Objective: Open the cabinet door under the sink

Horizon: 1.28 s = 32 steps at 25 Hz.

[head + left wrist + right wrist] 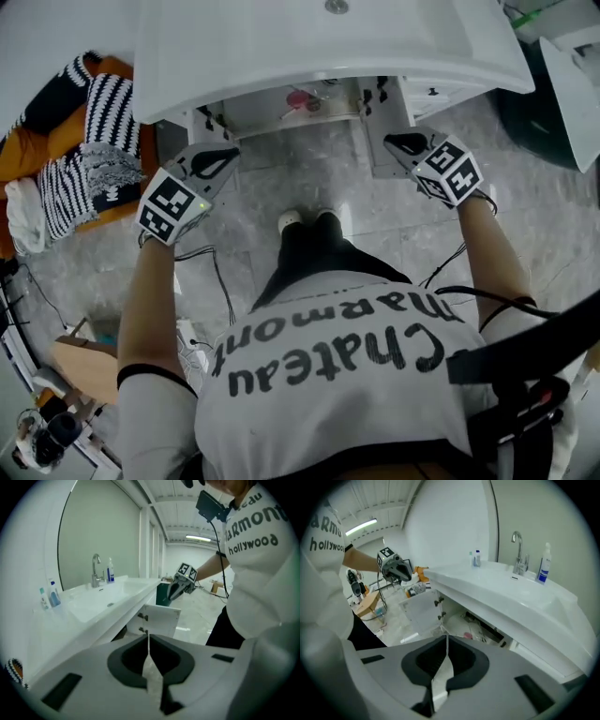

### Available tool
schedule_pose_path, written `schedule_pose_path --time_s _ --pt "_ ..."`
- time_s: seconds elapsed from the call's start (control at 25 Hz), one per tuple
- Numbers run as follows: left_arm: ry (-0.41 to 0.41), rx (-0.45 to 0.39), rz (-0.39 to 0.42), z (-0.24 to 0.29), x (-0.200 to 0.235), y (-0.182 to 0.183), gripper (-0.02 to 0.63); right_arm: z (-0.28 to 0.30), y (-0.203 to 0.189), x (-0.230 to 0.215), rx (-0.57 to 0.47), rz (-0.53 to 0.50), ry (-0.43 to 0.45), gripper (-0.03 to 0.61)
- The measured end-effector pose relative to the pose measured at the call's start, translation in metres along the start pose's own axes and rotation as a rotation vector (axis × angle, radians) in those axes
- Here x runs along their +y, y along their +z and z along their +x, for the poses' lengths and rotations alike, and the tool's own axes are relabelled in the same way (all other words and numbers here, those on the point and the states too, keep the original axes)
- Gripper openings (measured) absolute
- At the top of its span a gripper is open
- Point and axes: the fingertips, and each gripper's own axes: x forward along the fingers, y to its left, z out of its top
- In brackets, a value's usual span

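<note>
1. Evidently the opening step looks finished: under the sink (328, 37), the cabinet's left door (423, 611) and right door (159, 619) stand swung outward.
2. The left gripper (217, 161) and right gripper (403, 142) hover before them, fingers pressed together on nothing.
3. I judge the next move needs only a clear retreat.
4. A faucet (516, 550) and bottle (543, 564) sit on the tabletop; nothing obstructs.
</note>
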Motion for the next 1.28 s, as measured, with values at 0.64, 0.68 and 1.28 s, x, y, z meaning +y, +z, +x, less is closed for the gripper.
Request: schedule_pose_path --time_s 0.64,0.68,1.28 --pt "-0.031 -0.516 -0.089 -0.070 -0.073 0.217 0.015 -0.101 0.227 0.102 -0.594 0.011 0.091 0.015" --pt "-0.032 -0.537 -0.095 -0.074 -0.075 0.223 0.015 -0.106 0.233 0.107 -0.611 0.006 0.097 0.015" --pt "-0.010 -0.441 -0.040 -0.072 -0.096 0.188 0.015 -0.105 0.212 0.120 -0.559 0.062 0.063 0.012"
